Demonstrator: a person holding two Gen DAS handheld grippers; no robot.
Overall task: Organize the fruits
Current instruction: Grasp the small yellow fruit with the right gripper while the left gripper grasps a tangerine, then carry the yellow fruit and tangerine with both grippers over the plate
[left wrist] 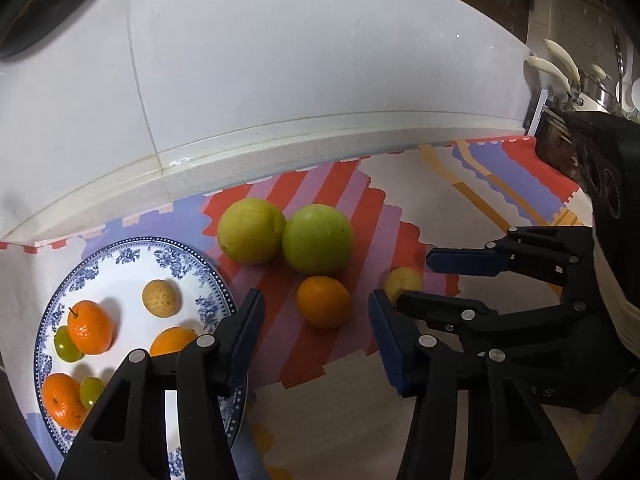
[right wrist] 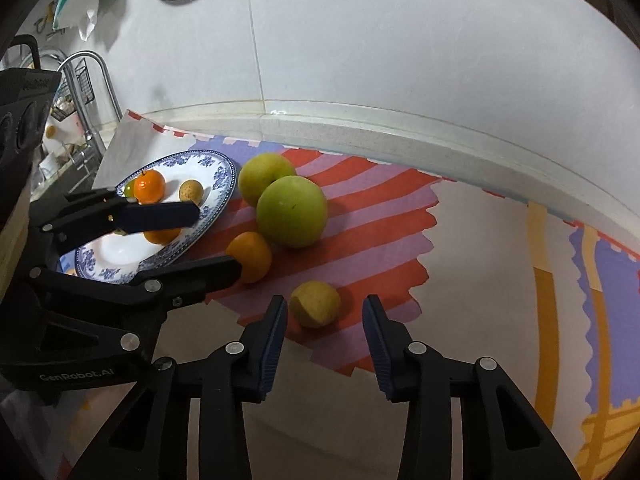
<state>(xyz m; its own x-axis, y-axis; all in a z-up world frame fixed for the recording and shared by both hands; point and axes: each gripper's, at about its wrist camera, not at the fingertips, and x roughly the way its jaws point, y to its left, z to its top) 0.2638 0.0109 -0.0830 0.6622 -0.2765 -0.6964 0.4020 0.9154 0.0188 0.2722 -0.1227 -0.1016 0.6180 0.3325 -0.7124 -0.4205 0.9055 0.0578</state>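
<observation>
- The plate (left wrist: pixel 216 276) is sitting at the far left of the mat (right wrist: pixel 360 216), and it is already holding mandarins, grapes and a small tan fruit, so the sorting looks partly done.
- Just right of the plate, the left gripper (left wrist: pixel 316 340) is hovering with its jaws apart and nothing between them; the orange (left wrist: pixel 323 301) is lying just beyond the gap, dead ahead.
- Behind the orange, two big green fruits are resting side by side and touching: the paler one (left wrist: pixel 251 230) is nearer the plate, and the greener one (left wrist: pixel 318 238) is on its right.
- Right of the orange, the yellow fruit (right wrist: pixel 315 304) is sitting alone on the mat, well apart from the plate.
- The right gripper (right wrist: pixel 325 338) is hanging wide open and empty, with the yellow fruit straight ahead, just past the fingertips and centred on the gap.
- Judging by that, the right gripper is the nearer one, and a short push forward should bracket the fruit.
- The fruit is nearly round, with no clear long axis; a flattish pale patch is facing left, toward the plate, so the angle of grip should matter little.
</observation>
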